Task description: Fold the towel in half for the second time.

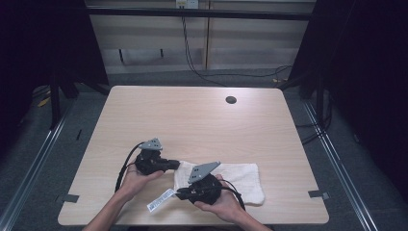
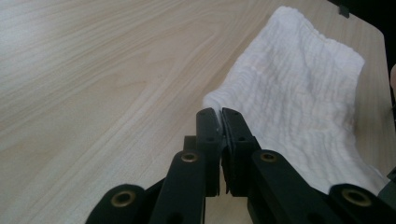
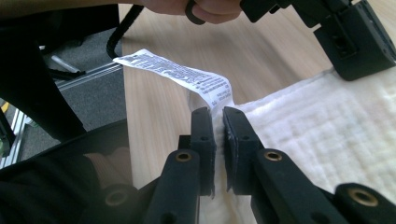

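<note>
Cloth work, two-point pinch: white waffle-textured cotton towel (image 1: 233, 180) lies folded flat on the light wood-grain tabletop (image 1: 192, 115), near the 6 o'clock edge, slightly toward 4 o'clock from centre.

Left claw (image 1: 176, 164) is clenched on the towel's corner at the 9 o'clock end; in the left gripper view the black jaws stand nearly together with a thin lip of white fabric (image 2: 219, 122) nipped between them, the rest of the towel running away toward 1 o'clock.

Right claw (image 1: 181, 194) is clenched on the same end's near edge, right where the white printed care label (image 3: 180, 74) is sewn in; the label sticks out past the jaws toward 10 o'clock. In the high view the label (image 1: 160, 200) pokes out at 7 o'clock of the towel.

Why this hold, my read: both corners of one short edge are gripped so the edge stays taut and square, ready to lift and carry across for a fold or an unfold. Pinching at the very edge keeps the layers together.

Containers: none on the tabletop. Round dark cable hole (image 1: 231, 100) sits at 1 o'clock, well apart from the towel.
</note>
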`<state>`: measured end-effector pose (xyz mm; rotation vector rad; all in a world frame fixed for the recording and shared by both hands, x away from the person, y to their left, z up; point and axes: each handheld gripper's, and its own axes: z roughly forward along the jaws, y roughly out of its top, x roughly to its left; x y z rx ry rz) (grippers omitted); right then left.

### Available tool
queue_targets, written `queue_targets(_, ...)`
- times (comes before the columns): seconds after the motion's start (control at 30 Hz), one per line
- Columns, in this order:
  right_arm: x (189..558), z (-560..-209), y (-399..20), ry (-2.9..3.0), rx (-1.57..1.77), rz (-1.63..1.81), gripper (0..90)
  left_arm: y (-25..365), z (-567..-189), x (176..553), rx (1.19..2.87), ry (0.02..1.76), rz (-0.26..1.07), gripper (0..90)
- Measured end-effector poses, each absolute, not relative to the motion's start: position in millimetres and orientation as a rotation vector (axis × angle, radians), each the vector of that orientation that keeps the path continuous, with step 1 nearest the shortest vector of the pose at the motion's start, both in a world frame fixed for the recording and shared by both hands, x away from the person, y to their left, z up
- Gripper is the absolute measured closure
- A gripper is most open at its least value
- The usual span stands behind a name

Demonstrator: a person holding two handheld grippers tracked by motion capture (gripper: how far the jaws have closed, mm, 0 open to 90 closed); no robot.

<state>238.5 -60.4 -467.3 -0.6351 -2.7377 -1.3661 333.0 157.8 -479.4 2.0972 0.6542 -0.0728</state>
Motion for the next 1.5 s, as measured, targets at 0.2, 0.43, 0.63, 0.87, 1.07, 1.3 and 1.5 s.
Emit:
queue_targets(0.2,241,-463,-50,-2.726,-0.612,-1.387,83.4,166,-475,333,2.090,0.664,-0.059,86.9)
queue_targets(0.43,248,-463,-40,-2.700,-0.625,-1.400,83.4,180,-476,336,2.103,0.692,-0.032,86.9)
queue_targets(0.63,254,-460,-26,-2.684,-0.614,-1.421,83.5,195,-470,339,2.077,0.715,-0.017,86.9)
queue_targets(0.87,260,-454,-11,-2.657,-0.581,-1.467,84.0,209,-462,338,2.046,0.744,0.012,86.9)
queue_targets(1.07,265,-447,1,-2.643,-0.576,-1.507,84.0,225,-449,341,2.025,0.771,0.038,86.9)
queue_targets(1.3,267,-430,11,-2.651,-0.534,-1.552,84.0,231,-427,339,2.006,0.746,0.092,86.9)
queue_targets(1.5,269,-422,13,-2.609,-0.540,-1.615,84.0,236,-426,339,2.016,0.768,0.107,86.8)
